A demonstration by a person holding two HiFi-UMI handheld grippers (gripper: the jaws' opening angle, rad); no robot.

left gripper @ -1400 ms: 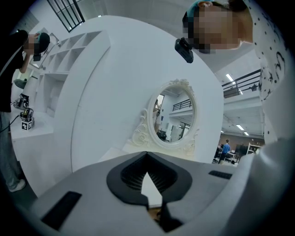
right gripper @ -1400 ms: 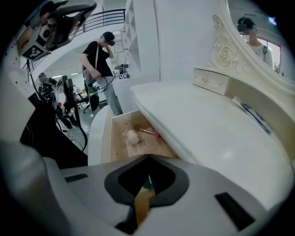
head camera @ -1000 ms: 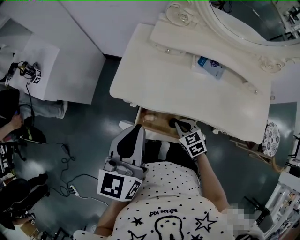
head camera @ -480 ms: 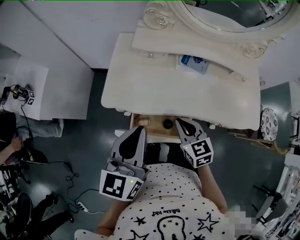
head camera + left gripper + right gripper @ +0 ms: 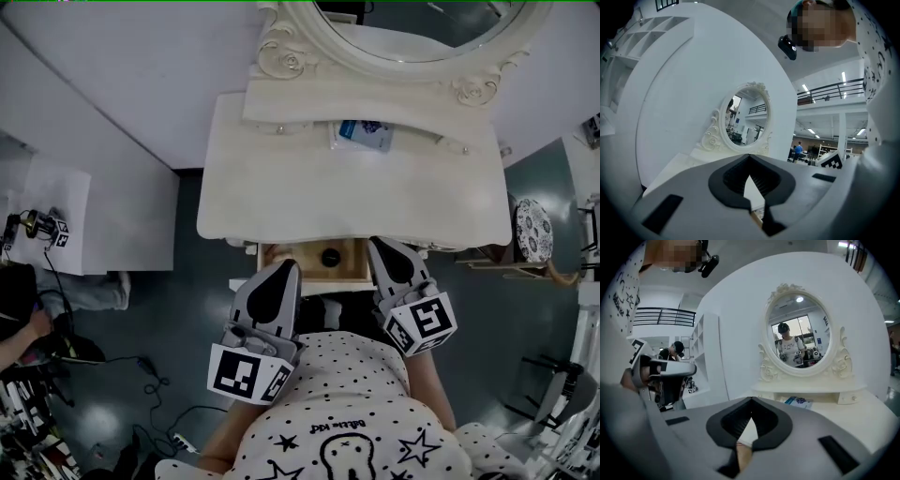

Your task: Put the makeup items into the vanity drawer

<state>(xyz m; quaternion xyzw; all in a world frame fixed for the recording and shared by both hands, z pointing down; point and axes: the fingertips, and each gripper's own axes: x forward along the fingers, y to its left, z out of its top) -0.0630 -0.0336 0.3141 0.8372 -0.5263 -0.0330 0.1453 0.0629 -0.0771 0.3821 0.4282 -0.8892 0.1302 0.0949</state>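
- Here, the left gripper (image 5: 283, 270) has its jaws together with nothing between them, its tips at the near left corner of the open vanity drawer (image 5: 352, 260).
- Between the two grippers, a round black makeup item (image 5: 330, 255) lies inside the drawer.
- Well ahead of both, a blue packet (image 5: 366, 134) lies below the mirror (image 5: 422, 28).
- The right gripper (image 5: 380, 246) is likewise closed and empty, beside the drawer's right edge.

Premises are presenting as a large hall staging a mock room. A white vanity (image 5: 347, 187) with oval mirror (image 5: 422, 28) is standing against bare partitions (image 5: 122, 84) at frame top. A mezzanine railing (image 5: 834, 89) and strip lights (image 5: 843, 77) are showing beyond, at right.
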